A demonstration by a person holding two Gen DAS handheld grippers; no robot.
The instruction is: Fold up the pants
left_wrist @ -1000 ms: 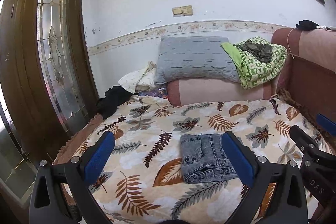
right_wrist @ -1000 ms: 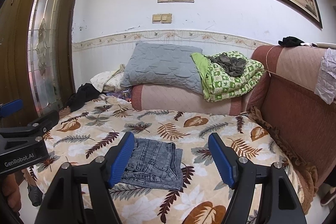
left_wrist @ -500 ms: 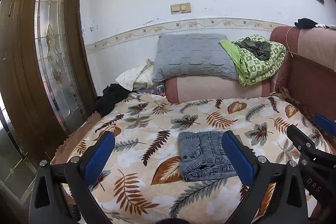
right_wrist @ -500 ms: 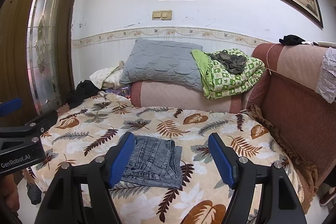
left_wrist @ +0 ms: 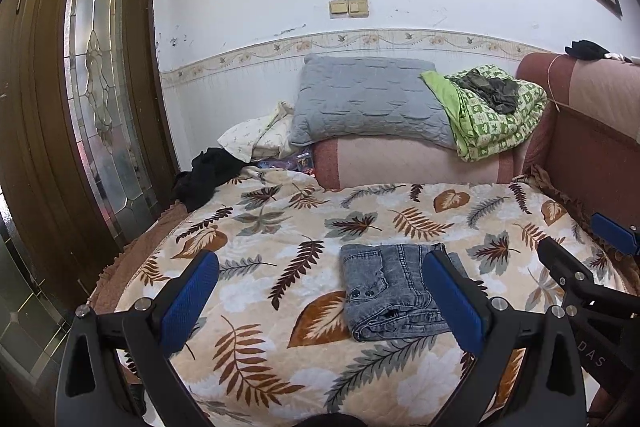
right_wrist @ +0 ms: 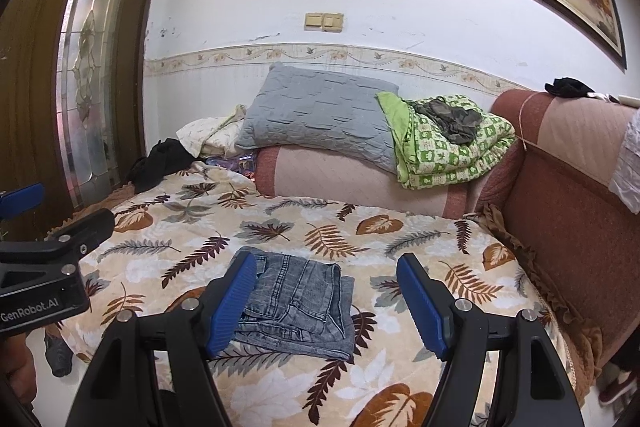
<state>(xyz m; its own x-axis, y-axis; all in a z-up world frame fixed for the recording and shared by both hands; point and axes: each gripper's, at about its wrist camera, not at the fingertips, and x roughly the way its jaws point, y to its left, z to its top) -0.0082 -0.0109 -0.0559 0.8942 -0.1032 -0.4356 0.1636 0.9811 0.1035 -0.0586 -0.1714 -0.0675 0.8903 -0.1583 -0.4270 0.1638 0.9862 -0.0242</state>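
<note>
Grey-blue jeans (left_wrist: 390,291) lie folded into a small rectangle on the leaf-patterned bedspread (left_wrist: 280,227); the right wrist view shows the same jeans (right_wrist: 300,307) near the bed's front edge. My left gripper (left_wrist: 320,299) hovers open above the bedspread, short of the jeans, with nothing between its blue pads. My right gripper (right_wrist: 326,301) is also open and empty, held back from the jeans. Each gripper shows at the edge of the other's view.
A grey pillow (left_wrist: 368,103) and a green patterned blanket (left_wrist: 488,115) rest on a pink bolster (left_wrist: 400,167) at the bed's head. A red-brown padded sofa back (right_wrist: 560,195) runs along the right. A wooden door with glass (left_wrist: 100,99) stands left. Dark clothing (left_wrist: 204,175) lies beside it.
Both views have tilted slightly, so the jeans sit a little higher in frame. Both grippers stay open and the jeans have not moved.
</note>
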